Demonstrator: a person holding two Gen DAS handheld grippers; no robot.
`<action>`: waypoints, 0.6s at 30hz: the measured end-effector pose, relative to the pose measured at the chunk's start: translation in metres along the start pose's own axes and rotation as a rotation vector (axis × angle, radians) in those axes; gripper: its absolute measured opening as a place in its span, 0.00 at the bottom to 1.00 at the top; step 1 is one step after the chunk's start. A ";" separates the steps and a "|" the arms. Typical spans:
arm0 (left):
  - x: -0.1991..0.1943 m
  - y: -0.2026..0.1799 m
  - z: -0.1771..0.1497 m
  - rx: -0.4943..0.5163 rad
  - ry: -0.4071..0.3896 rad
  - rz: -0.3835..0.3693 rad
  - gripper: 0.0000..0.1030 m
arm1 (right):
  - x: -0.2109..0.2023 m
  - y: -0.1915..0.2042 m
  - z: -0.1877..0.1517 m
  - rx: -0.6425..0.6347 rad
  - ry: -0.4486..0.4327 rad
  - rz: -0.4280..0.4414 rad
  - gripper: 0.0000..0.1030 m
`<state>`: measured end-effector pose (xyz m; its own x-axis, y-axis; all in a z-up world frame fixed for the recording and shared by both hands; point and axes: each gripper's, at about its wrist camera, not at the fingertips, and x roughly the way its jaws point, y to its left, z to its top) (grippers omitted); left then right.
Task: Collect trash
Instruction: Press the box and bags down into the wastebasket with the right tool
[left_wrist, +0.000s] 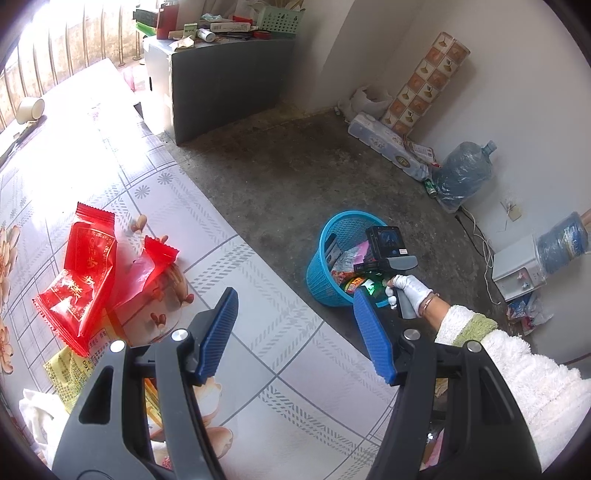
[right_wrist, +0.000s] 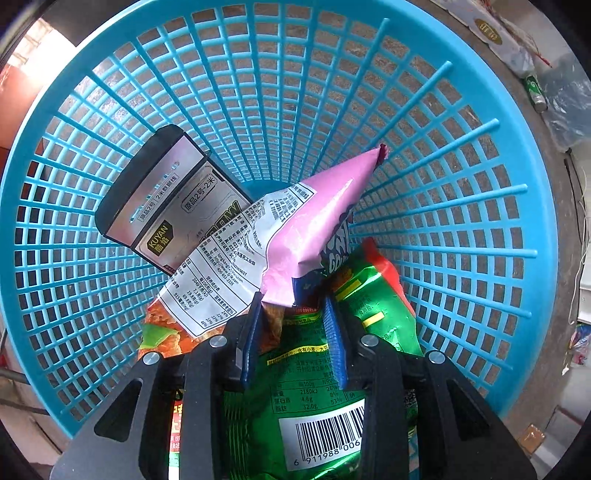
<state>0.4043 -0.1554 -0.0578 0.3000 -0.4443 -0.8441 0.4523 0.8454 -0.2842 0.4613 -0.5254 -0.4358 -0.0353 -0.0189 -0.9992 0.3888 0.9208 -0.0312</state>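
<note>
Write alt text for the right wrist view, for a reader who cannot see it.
Looking straight down into a blue mesh basket, the right gripper hangs over the trash inside, its blue fingers apart. A pink wrapper lies at the fingertips above a green snack bag and a black box.

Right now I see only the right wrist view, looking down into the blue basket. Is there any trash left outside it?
Observer: Yes, red wrappers lie on the table.
Operator: Is any of them held?
Observer: No, the left tongs are open and empty above the table.
Operator: Is anything else lying there?
Observer: A yellow wrapper lies partly under the red ones.
</note>
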 end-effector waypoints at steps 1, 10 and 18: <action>-0.002 0.000 -0.001 0.000 -0.003 -0.001 0.59 | -0.002 -0.001 -0.001 0.012 0.003 0.006 0.30; -0.014 0.006 -0.009 -0.014 -0.021 -0.025 0.59 | -0.026 -0.007 -0.010 -0.028 0.042 -0.080 0.40; -0.066 0.007 -0.023 -0.014 -0.097 -0.022 0.59 | -0.136 -0.046 -0.045 0.144 -0.222 0.233 0.45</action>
<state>0.3681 -0.1136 -0.0149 0.3703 -0.4891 -0.7897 0.4482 0.8387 -0.3092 0.4063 -0.5475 -0.2977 0.2646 0.0867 -0.9605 0.4893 0.8462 0.2112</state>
